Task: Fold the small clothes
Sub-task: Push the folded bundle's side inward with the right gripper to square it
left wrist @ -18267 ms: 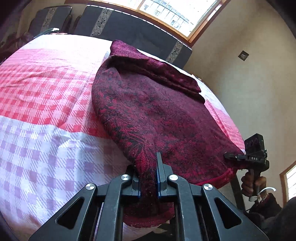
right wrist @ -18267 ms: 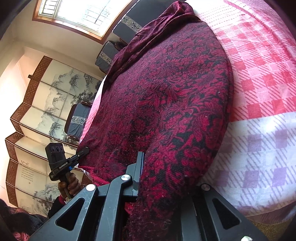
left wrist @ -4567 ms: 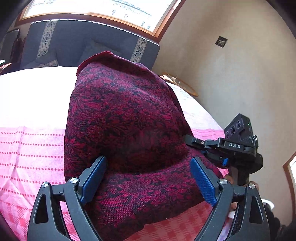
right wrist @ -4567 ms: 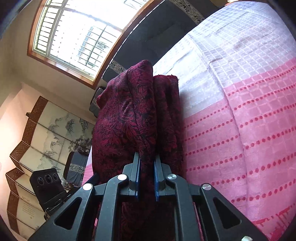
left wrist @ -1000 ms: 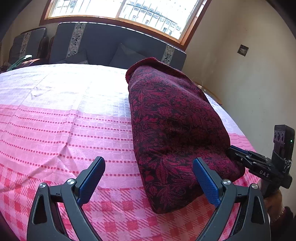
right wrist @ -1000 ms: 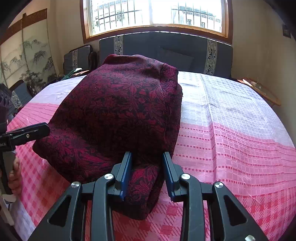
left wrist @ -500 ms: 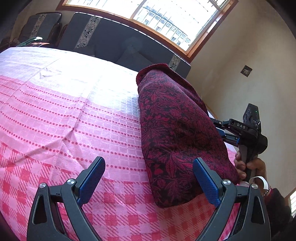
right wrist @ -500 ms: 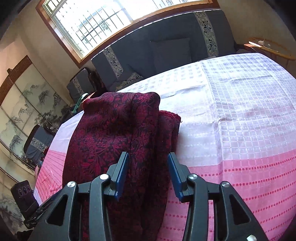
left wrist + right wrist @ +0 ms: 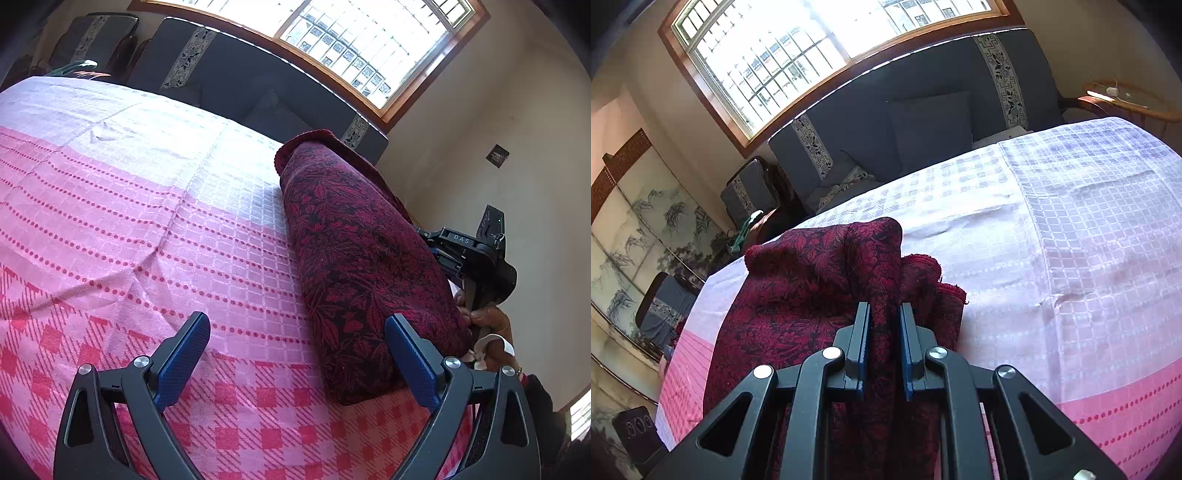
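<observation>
A dark red flowered garment (image 9: 351,258) lies folded into a long thick bundle on the pink and white checked tablecloth (image 9: 147,221). My left gripper (image 9: 297,319) is open just above the cloth, its right finger (image 9: 410,354) beside the bundle's near end, with nothing between the pads. In the right wrist view, my right gripper (image 9: 882,306) is closing its jaws on an upright fold of the garment (image 9: 798,295), and both pads press on the fabric. The right gripper's body (image 9: 476,247) shows behind the bundle, its fingertips hidden by the cloth.
A dark blue sofa (image 9: 923,110) stands under the window at the table's far side. To the left is a painted folding screen (image 9: 628,221), and a small round side table (image 9: 1126,99) is at the far right. A hand (image 9: 487,317) grips the right handle.
The right gripper has swung round to the garment's side, opened wider, then closed on a raised fold. The left gripper has stayed open and rolled slightly.
</observation>
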A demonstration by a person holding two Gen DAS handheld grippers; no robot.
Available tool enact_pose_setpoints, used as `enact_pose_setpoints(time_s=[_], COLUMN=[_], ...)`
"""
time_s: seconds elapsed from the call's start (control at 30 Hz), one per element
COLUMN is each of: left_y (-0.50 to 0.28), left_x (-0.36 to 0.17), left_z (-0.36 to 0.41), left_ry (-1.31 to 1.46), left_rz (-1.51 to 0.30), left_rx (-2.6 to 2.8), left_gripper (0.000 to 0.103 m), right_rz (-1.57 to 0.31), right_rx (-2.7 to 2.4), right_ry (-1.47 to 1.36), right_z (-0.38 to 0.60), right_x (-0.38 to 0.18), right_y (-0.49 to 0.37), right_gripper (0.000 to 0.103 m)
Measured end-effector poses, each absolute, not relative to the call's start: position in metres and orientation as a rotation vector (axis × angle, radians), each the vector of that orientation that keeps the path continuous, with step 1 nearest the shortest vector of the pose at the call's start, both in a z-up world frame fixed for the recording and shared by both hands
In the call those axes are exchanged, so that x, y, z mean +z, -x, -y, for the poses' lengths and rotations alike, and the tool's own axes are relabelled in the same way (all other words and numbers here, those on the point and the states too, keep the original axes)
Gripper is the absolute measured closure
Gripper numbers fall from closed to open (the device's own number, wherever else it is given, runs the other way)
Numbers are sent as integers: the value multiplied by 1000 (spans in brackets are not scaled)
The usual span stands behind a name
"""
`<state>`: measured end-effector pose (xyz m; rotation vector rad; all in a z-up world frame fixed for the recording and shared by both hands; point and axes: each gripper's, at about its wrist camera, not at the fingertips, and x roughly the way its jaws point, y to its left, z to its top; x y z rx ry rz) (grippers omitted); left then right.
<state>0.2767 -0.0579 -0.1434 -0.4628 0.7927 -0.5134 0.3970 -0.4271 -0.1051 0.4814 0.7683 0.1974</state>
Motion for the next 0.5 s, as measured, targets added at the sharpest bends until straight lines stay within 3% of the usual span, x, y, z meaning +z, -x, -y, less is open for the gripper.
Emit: enact_pose_setpoints(time_s=[0.2, 0.27, 0.5], left_y=[-279, -281, -279], left_x=[-146, -146, -146], left_z=[53, 50, 52], left_ry=[462, 466, 461], left_rz=[-794, -794, -788], left_rx=[-512, -503, -501], left_gripper=[8, 8, 8], right_rz=[-766, -760, -693], right_rx=[219, 225, 220], right_ry=[-551, -565, -409], right_z=[434, 437, 424], right_x=[-117, -110, -66], right_y=[-388, -384, -312], right_gripper=[88, 81, 81])
